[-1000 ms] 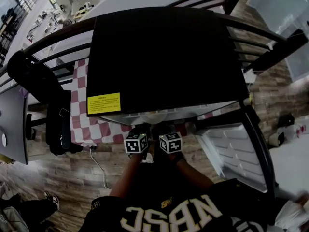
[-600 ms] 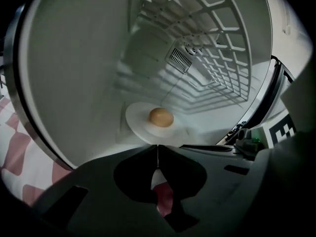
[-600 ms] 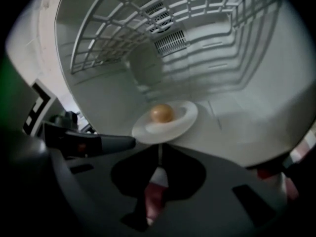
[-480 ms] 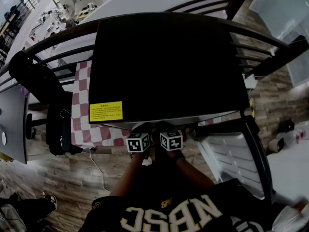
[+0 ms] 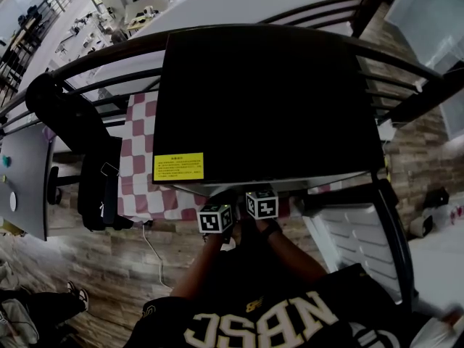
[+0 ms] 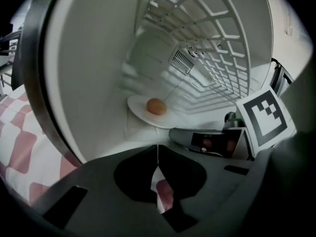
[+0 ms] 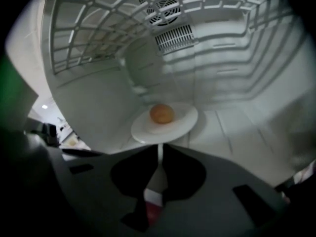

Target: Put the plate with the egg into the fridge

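The white plate (image 7: 165, 122) with a brown egg (image 7: 161, 113) on it rests on the floor of the open fridge (image 5: 268, 100). My right gripper (image 7: 159, 146) reaches into the opening with its jaws closed to a thin slit on the plate's near rim. In the left gripper view the plate (image 6: 148, 113) and egg (image 6: 156, 106) lie ahead and slightly left, and the right gripper's finger (image 6: 207, 141) meets the plate's edge. My left gripper (image 6: 157, 148) stays at the fridge's mouth, shut and empty. Both marker cubes (image 5: 215, 218) (image 5: 262, 203) show below the fridge's front edge.
A white wire shelf (image 6: 217, 28) spans the fridge above the plate. The fridge door (image 5: 355, 245) stands open at the right. A red-and-white checked cloth (image 5: 141, 165) and a black chair (image 5: 98, 183) are left of the fridge. A cable (image 5: 152, 256) lies on the wooden floor.
The right marker cube has moved closer to the fridge's front edge, ahead of the left one. The head view has shifted a little to the left.
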